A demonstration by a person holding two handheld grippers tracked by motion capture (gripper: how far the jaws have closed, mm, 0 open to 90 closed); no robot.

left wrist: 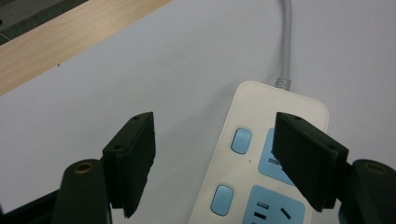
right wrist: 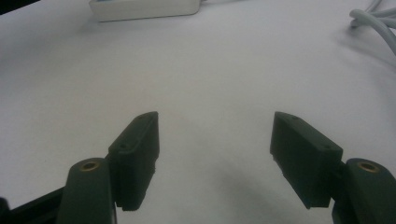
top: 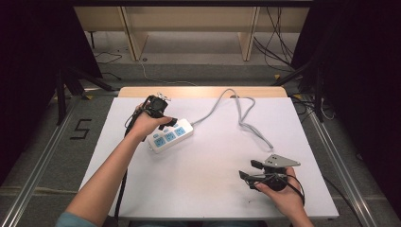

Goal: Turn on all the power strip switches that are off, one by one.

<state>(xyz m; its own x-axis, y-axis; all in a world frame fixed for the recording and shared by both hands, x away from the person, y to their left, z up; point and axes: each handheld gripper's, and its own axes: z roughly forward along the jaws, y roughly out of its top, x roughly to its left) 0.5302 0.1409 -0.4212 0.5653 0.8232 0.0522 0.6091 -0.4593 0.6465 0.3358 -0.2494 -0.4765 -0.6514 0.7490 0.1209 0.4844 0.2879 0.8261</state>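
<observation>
Right gripper [top: 249, 176]: near desk [top: 203, 189] edge, right side, jaws apart, nothing between them; bare white surface ahead and to its left.
Left gripper [top: 166, 124]: jaws apart, poised over the strip's [top: 170, 135] far end, one jaw above the sockets, the other over bare desk beside it; contact cannot be told.
Strip: white, blue sockets and buttons [left wrist: 242, 140], lying left of centre, angled, well apart from the right gripper.
Cord [top: 246, 124]: grey, running from the strip toward the far edge, looping back across the right half.
</observation>
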